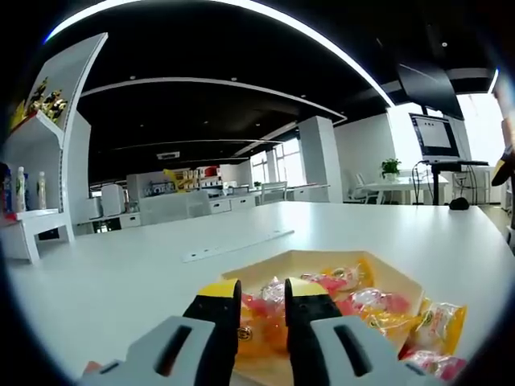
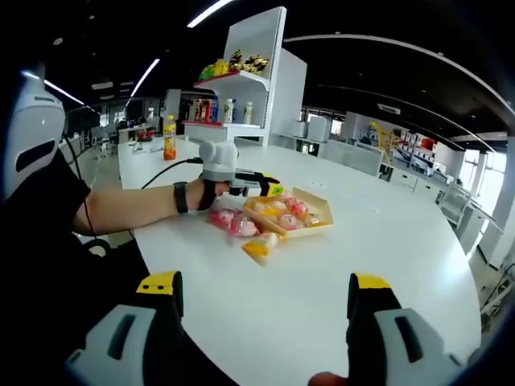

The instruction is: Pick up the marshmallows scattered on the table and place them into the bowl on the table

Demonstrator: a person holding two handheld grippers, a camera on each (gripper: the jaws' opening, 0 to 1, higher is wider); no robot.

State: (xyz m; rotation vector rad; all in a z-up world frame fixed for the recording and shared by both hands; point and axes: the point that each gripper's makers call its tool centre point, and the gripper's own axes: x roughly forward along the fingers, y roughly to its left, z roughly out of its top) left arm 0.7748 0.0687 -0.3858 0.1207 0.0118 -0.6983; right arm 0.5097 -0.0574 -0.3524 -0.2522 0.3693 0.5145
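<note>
1. The left hand-held gripper (image 1: 261, 301) hangs right over the near edge of the bowl (image 1: 406, 285), a shallow pale tray with angled walls that stands on the white surface (image 1: 121, 265). Its jaws are drawn close together with only a narrow gap between the tips. Wrapped sweets show through that gap, but I cannot tell whether one is pinched or whether they simply lie in the bowl below.
2. In the right gripper view the left hand-held gripper (image 2: 269, 190) reaches the bowl (image 2: 318, 227) from the left, with the person's forearm (image 2: 129, 207) stretched across the surface (image 2: 386, 249).
3. The marshmallows in the bowl (image 2: 288, 213) are pink and orange in clear wrappers. More of them are out on the surface: a pink cluster (image 2: 233, 221) just left of the bowl, and an orange-yellow one (image 2: 259, 248) at its near corner.
4. The right hand-held gripper (image 2: 264, 293) is released, its jaws spread wide and empty, well apart from the sweets.
5. The step appears to be a drop into the bowl. To do it well, keep the tips inside the walls, low over the pile, then spread the jaws fully so the crinkly wrapper does not cling.
6. Lift straight up afterwards, since the light bowl may slide if a jaw catches its rim.
7. The right hand-held gripper, already wide, suits the orange-yellow one next.
</note>
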